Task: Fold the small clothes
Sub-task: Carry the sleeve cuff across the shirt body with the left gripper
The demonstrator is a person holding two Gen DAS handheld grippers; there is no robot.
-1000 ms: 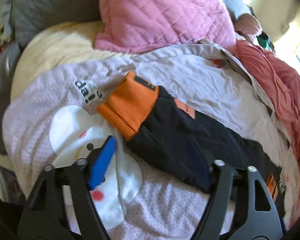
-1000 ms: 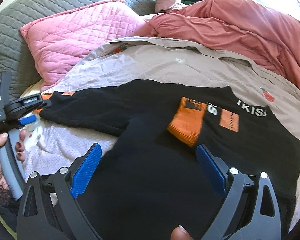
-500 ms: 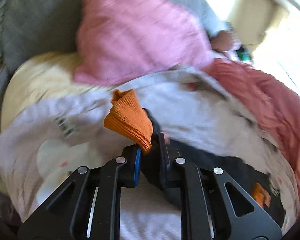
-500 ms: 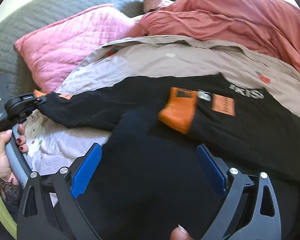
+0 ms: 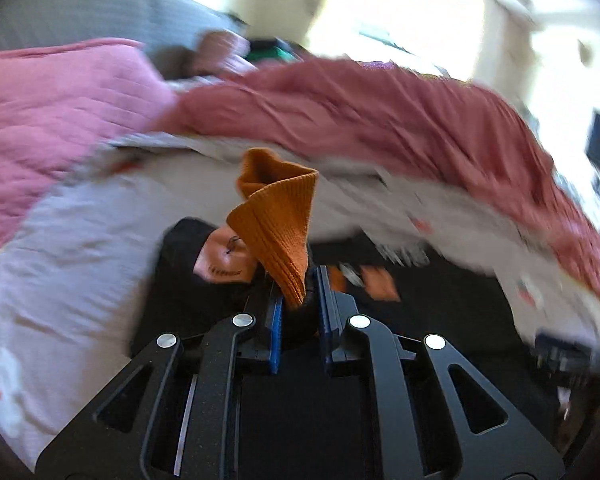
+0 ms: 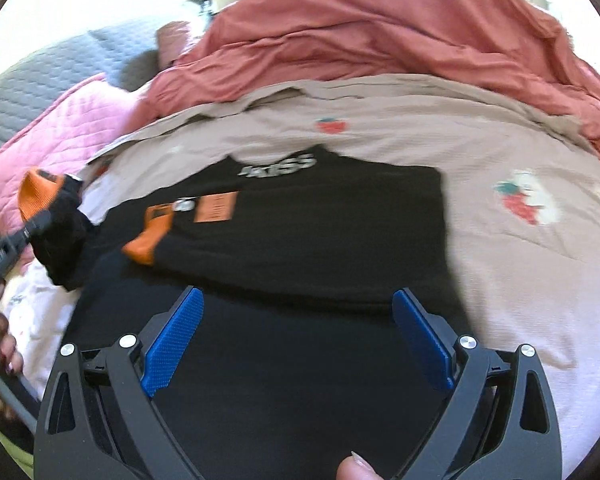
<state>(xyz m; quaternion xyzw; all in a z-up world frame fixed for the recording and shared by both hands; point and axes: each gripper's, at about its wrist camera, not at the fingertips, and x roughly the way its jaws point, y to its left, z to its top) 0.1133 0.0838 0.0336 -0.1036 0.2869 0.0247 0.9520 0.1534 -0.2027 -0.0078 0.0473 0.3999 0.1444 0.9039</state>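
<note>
A small black sweater (image 6: 300,224) with orange cuffs and orange patches lies on the bed. One sleeve with its orange cuff (image 6: 150,236) is folded across the chest. My left gripper (image 5: 298,304) is shut on the other sleeve just below its orange cuff (image 5: 276,224) and holds it lifted above the sweater; it also shows at the left of the right wrist view (image 6: 40,216). My right gripper (image 6: 296,336) is open and empty, hovering over the sweater's lower part.
The sweater lies on a pale bedsheet (image 6: 520,248) with strawberry prints. A red blanket (image 6: 400,28) is bunched behind it. A pink quilted pillow (image 6: 56,136) and a grey quilt (image 6: 52,76) lie at the back left.
My left gripper closed on the left sleeve near its cuff, lifted it off the sheet and swung it right over the sweater. My right gripper stayed open and shifted right.
</note>
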